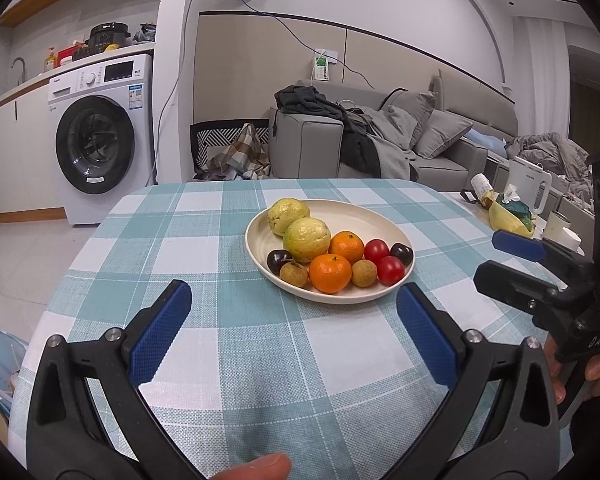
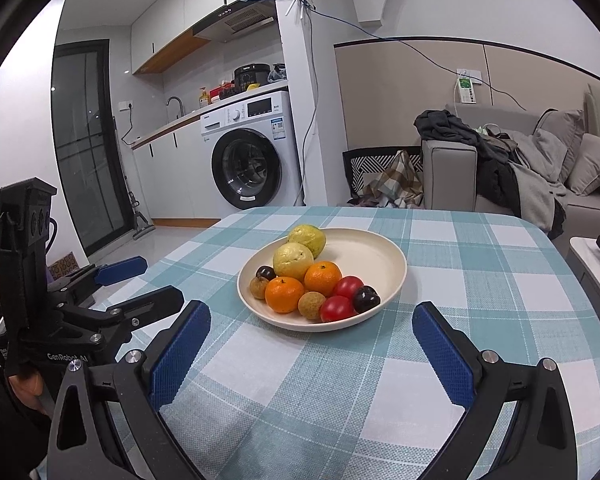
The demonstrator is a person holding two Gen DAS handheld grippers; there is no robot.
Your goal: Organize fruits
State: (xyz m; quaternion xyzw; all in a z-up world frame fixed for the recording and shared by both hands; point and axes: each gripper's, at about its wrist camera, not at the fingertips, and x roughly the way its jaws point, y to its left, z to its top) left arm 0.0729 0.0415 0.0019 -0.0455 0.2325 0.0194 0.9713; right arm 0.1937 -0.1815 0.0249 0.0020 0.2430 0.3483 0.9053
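Note:
A cream plate (image 1: pixel 364 216) (image 2: pixel 372 252) sits on the checked tablecloth and holds fruit: two yellow-green guavas (image 1: pixel 306 238) (image 2: pixel 293 259), two oranges (image 1: pixel 330 273) (image 2: pixel 284 294), two red tomatoes (image 1: pixel 391 269) (image 2: pixel 337 308), two dark plums (image 1: pixel 278 261) (image 2: pixel 366 299) and two brown longans (image 1: pixel 364 273) (image 2: pixel 311 305). My left gripper (image 1: pixel 294 308) is open and empty, just short of the plate's near rim. My right gripper (image 2: pixel 312 330) is open and empty, also near the plate's front rim. Each gripper shows at the edge of the other's view, the right one (image 1: pixel 512 258) and the left one (image 2: pixel 144 280).
The table (image 1: pixel 180 260) has a teal and white checked cloth. A side surface at the right holds a white kettle (image 1: pixel 530 188), a yellow bag (image 1: pixel 508 216) and cups. A washing machine (image 1: pixel 100 140) and a grey sofa (image 1: pixel 420 140) stand behind.

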